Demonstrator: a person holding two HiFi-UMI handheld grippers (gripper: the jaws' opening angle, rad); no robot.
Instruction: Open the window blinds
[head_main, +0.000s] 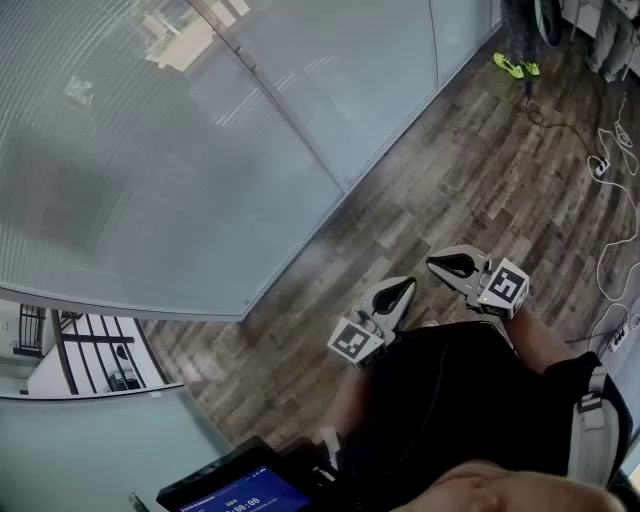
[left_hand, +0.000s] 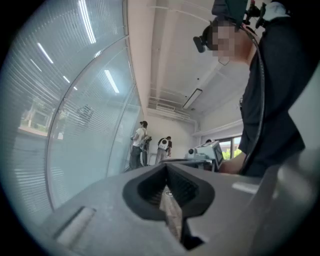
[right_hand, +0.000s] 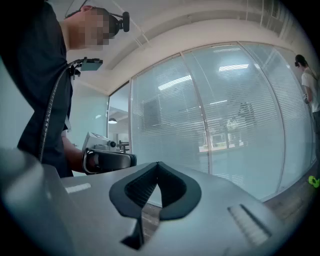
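The window blinds (head_main: 150, 150) hang lowered with their slats shut behind a long glass wall, which fills the upper left of the head view. They also fill the left of the left gripper view as blinds (left_hand: 65, 115) and the middle of the right gripper view as blinds (right_hand: 225, 115). My left gripper (head_main: 406, 285) and right gripper (head_main: 433, 264) are held close in front of my body over the wooden floor, well short of the glass. Both are shut and empty, as the left gripper (left_hand: 167, 169) and the right gripper (right_hand: 157, 166) show in their own views. No cord or wand is visible.
Cables (head_main: 612, 150) trail over the floor at the right. A person's green shoes (head_main: 516, 66) stand at the top right. A screen device (head_main: 240, 490) sits by my legs. Two people (left_hand: 141, 145) stand far along the glass wall. An uncovered pane (head_main: 90, 350) shows at lower left.
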